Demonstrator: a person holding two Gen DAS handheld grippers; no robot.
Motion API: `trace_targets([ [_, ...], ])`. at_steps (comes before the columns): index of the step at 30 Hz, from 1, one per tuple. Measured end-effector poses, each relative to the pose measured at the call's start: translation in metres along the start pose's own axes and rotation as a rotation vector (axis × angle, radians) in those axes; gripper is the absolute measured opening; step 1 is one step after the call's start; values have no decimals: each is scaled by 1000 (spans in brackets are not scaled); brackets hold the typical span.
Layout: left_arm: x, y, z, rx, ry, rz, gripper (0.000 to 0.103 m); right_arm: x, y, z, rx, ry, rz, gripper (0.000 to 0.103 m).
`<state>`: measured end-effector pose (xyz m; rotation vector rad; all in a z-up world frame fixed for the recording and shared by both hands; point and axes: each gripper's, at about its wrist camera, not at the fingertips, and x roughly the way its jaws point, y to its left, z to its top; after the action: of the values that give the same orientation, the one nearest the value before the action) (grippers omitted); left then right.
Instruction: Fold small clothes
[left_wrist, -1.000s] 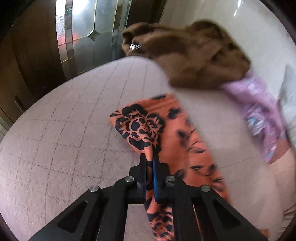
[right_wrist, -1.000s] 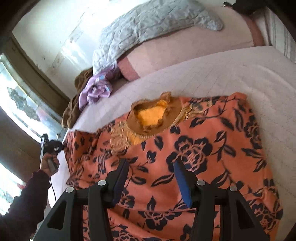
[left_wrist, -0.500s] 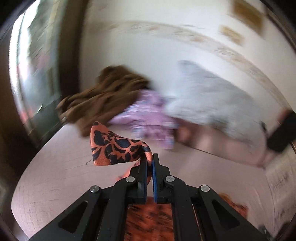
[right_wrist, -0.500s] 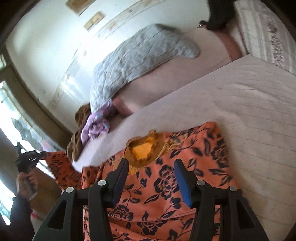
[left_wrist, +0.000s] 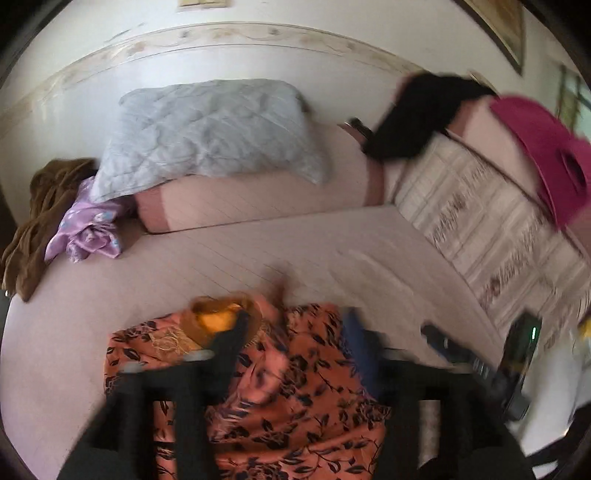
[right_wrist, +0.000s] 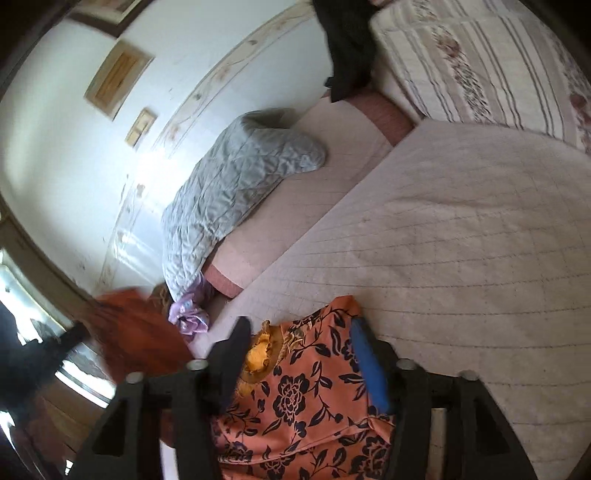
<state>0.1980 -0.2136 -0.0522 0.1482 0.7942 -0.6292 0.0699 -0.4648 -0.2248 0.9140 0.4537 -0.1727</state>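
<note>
An orange garment with a black flower print and a yellow-brown knit collar (left_wrist: 295, 398) lies on the pink quilted bed (left_wrist: 221, 266). My left gripper (left_wrist: 295, 332) is open above it, its jaws wide apart and blurred by motion. In the right wrist view the garment (right_wrist: 306, 398) lies under my right gripper (right_wrist: 301, 336), which is open with the collar (right_wrist: 258, 354) between its jaws. A blurred orange flap (right_wrist: 136, 332) of the garment hangs in the air at the left of that view.
A grey quilted pillow (left_wrist: 210, 129), a purple cloth (left_wrist: 85, 229) and a brown garment (left_wrist: 40, 214) lie at the bed's head. A black garment (left_wrist: 417, 114), a pink item (left_wrist: 546, 155) and a striped floral quilt (left_wrist: 480, 221) are at the right. The other gripper (left_wrist: 461, 358) shows at the right.
My left gripper swung with the sleeve from the bed's left side over the garment and opened, letting go of the fabric. My right gripper stayed open and tilted towards the bed's head.
</note>
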Motion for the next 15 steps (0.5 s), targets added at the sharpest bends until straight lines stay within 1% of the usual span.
trace_targets([
  [2,-6,-8,-13,65,-45,24,70,-4,-8,3,30,-6,-5,74],
  [4,-9,1,-23,70,-58,56,74,-3,-13,5,43,1,-12,74],
  [5,-6,14,-25,57,-60,82,75,-2,-13,5,43,10,-12,74],
  [6,-2,32,-29,31,-57,119,75,2,-12,5,37,22,-18,74],
  [8,3,53,-39,-22,-49,173,75,8,-9,2,19,40,-41,74],
  [11,18,113,-63,-149,-9,261,75,28,0,-6,-17,100,-54,74],
  [13,30,155,-77,-222,18,351,75,47,11,-14,-60,151,-71,74],
  [14,36,175,-85,-248,34,406,75,55,14,-17,-79,177,-82,74],
  [15,39,189,-94,-259,44,444,75,65,17,-22,-94,209,-93,74],
])
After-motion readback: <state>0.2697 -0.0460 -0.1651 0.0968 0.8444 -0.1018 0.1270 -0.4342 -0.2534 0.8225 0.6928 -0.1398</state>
